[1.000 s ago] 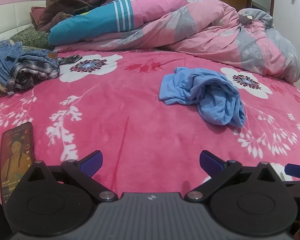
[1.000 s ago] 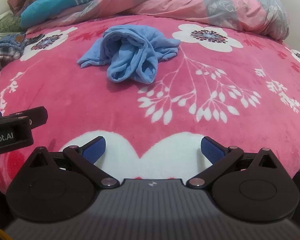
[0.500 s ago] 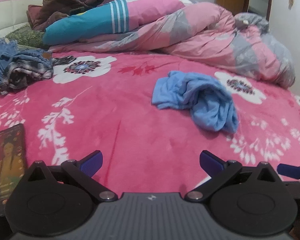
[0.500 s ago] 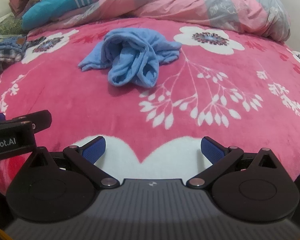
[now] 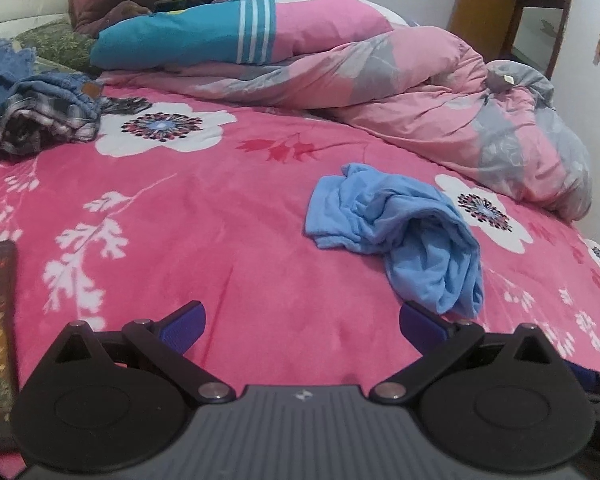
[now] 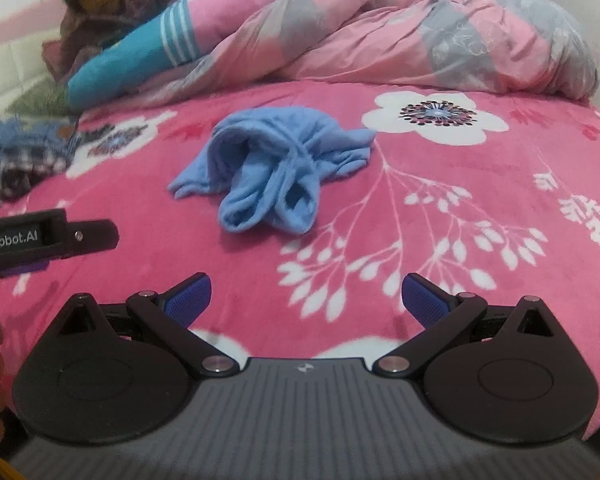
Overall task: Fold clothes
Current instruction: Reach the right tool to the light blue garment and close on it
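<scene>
Right wrist: garment (image 6: 276,164) beyond gripper (image 6: 306,294)

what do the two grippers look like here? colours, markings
Both match: ribbed grey body with a small logo, two round black discs, black linkage arms with silver pivot pins, blue textured pads on the jaws. Left gripper, right gripper. In the right wrist view, the left unit's black side carries white lettering ending "enRobot.AI".

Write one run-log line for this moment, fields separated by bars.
stage: approach | left gripper: open, empty | right gripper: open, empty | blue garment: crumpled on pink blanket, untouched
</scene>
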Motion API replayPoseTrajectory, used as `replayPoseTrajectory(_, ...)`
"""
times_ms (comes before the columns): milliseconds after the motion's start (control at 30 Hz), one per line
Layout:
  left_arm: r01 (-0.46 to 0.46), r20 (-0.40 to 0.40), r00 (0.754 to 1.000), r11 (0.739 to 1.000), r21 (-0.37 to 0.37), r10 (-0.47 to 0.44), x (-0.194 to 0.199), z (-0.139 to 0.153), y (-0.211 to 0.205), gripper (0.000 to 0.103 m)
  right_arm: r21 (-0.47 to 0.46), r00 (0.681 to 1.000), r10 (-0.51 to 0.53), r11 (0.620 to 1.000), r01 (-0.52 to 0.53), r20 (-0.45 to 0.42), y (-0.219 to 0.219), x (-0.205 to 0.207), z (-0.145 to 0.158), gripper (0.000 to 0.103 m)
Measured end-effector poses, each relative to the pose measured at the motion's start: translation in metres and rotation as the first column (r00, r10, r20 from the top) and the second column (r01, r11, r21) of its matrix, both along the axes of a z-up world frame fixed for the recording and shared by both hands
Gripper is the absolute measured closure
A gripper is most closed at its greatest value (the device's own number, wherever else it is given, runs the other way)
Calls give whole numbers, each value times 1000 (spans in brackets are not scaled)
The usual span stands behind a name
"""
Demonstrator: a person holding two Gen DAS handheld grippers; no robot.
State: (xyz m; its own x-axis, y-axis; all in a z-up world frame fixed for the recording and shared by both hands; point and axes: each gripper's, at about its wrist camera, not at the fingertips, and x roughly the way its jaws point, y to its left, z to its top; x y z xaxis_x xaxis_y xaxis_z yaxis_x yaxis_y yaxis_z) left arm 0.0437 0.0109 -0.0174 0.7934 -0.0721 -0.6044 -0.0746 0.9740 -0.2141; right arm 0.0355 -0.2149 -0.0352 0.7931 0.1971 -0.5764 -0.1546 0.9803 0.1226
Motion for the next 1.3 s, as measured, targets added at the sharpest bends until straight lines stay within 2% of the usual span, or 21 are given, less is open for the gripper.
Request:
replayPoseTrajectory(100,2,24,1000,999,47,-3,6,-2,-2,0,-9,999,-15,1000,15,43,-2,7,-2,1)
replayPoseTrajectory(200,-7,72,997,998,62,3,14,-3,-2,0,-24,998,-12,1000,14,69,-2,15,-3,1)
replayPoseTrajectory(367,-12,70,997,1000,14,11,50,-5,-3,0,-21,996,1,1000,1,90,-4,38,3,1)
replayPoseTrajectory(467,-7,88,996,1000,21,5,70,-9,-7,1,-10,991,29,1000,-28,129,-5,56,8,1)
replayPoseTrajectory(567,2,99,995,999,42,-6,90,-14,-12,11,-21,979,80,997,-77,185,-1,75,13,1)
replayPoseTrajectory(667,10,85,996,999,35,-13,107,-22,-13,26,-62,960,154,988,-144,235,10,94,16,2)
replayPoseTrajectory(733,15,73,997,1000,26,-17,119,-27,-13,38,-94,948,200,979,-182,248,19,106,15,6)
replayPoseTrajectory(767,15,69,998,1000,19,-16,123,-30,-12,42,-103,943,214,976,-193,255,24,110,14,13)
replayPoseTrajectory(800,13,65,998,1000,7,-13,126,-33,-10,49,-112,938,228,972,-205,261,28,114,14,25)
replayPoseTrajectory(867,10,56,998,1000,-24,-9,128,-38,-6,51,-128,928,257,965,-230,270,36,121,12,33)
replayPoseTrajectory(933,12,66,998,998,-67,-7,127,-40,0,51,-153,923,288,955,-255,257,43,127,9,45)
replayPoseTrajectory(1000,15,82,997,993,-114,-6,125,-41,7,51,-155,922,290,954,-257,255,43,128,8,75)
replayPoseTrajectory(1033,17,87,996,991,-129,-6,123,-41,9,51,-153,922,288,955,-256,257,42,129,8,82)
replayPoseTrajectory(1100,21,89,996,989,-147,-8,119,-39,11,51,-101,929,260,965,-242,263,31,125,12,87)
replayPoseTrajectory(1300,59,73,996,979,-197,-45,101,-31,9,51,92,951,154,978,-185,269,-11,109,30,90)
